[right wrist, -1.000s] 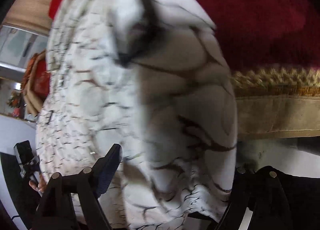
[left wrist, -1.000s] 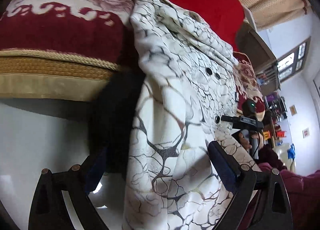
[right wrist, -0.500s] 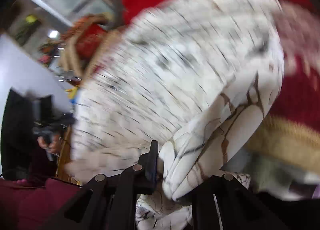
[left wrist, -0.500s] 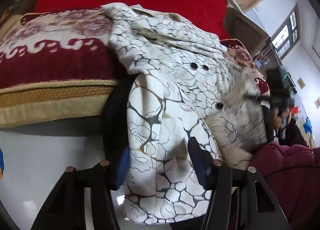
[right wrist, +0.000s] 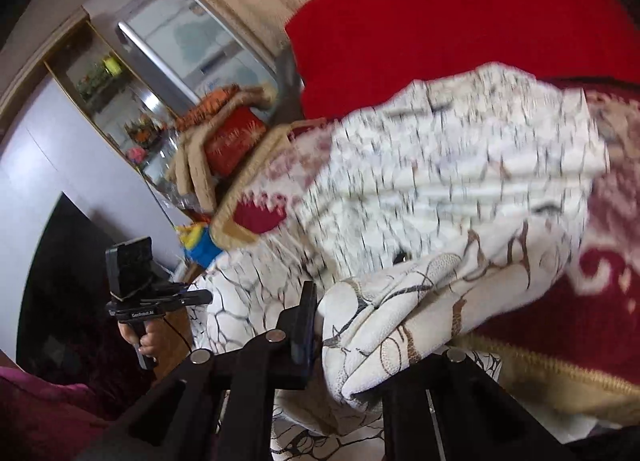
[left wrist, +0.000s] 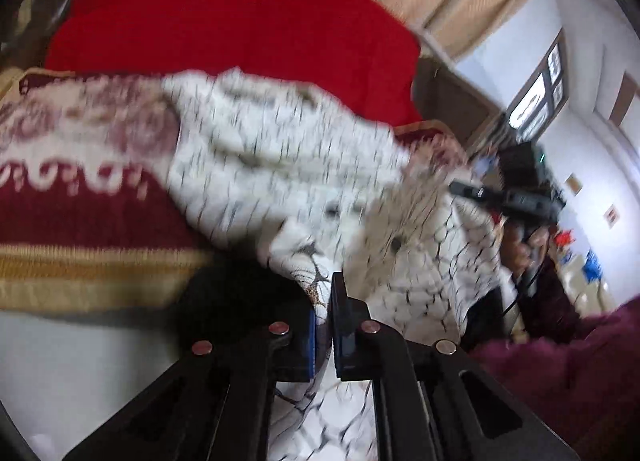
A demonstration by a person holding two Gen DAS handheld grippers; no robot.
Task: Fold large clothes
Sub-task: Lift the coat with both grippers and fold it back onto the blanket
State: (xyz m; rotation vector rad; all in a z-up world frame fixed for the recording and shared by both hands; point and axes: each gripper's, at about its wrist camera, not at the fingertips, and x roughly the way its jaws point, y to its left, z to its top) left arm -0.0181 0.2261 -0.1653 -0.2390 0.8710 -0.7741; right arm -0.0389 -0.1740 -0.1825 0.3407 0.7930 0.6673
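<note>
A large white garment with a dark cracked pattern and black buttons lies over a red and cream patterned cushion and hangs over its front edge. My left gripper is shut on a fold of the garment's hanging edge. My right gripper is shut on a thick bunched fold of the same garment; its right finger is hidden behind the cloth. Each gripper shows in the other's view: the right one and the left one.
The patterned cushion has a gold woven front border. A plain red backrest rises behind it. A maroon sleeve is at the lower right. Shelves with ornaments and stacked cushions stand at the left.
Both grippers have closed on the garment's hanging edge and pulled back and upward. The cloth is blurred with motion and more of the room shows.
</note>
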